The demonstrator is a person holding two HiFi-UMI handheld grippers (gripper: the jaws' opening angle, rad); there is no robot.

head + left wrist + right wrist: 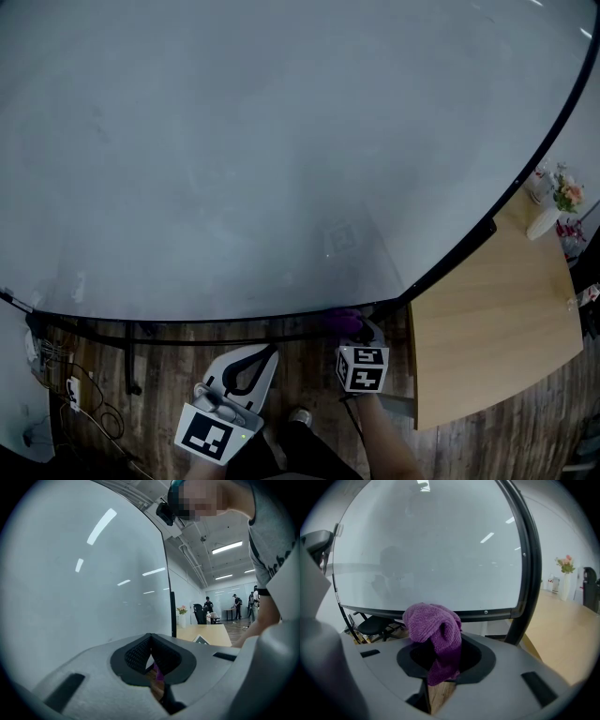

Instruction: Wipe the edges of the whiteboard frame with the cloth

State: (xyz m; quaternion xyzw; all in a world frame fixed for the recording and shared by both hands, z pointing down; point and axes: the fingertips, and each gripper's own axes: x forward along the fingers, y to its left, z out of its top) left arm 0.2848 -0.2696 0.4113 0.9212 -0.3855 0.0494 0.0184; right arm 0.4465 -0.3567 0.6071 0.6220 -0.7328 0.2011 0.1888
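Looking down in the head view, the whiteboard [262, 141] fills most of the picture, w/ its black frame [234, 320] curving along the btm and up the right side. The right gripper [366, 333] sits just under the btm edge near the corner, a purple cloth [343, 322] bunched at its tip, right at the frame (actual contact can't be told here). The left gripper [270, 352] hangs beside it, lower and apart from the frame, tips pressed together. A wooden table [497, 319] stands to the right, carrying a vase of flowers [555, 204].

Left gripper view: the jaws of the left gripper [151, 639] meet at their tips w/ nothing pinched. Beyond them are the whiteboard [84, 597], the frame's upright edge [173, 613] and the table [211, 634]. A few people [236, 604] stand far off in the bg.

Right gripper view: the right gripper [445, 648] is clamped on the cloth [433, 623], which bulges up over the jaws and hangs down between them. Behind it runs the frame's btm edge [487, 612], w/ the corner to the right.
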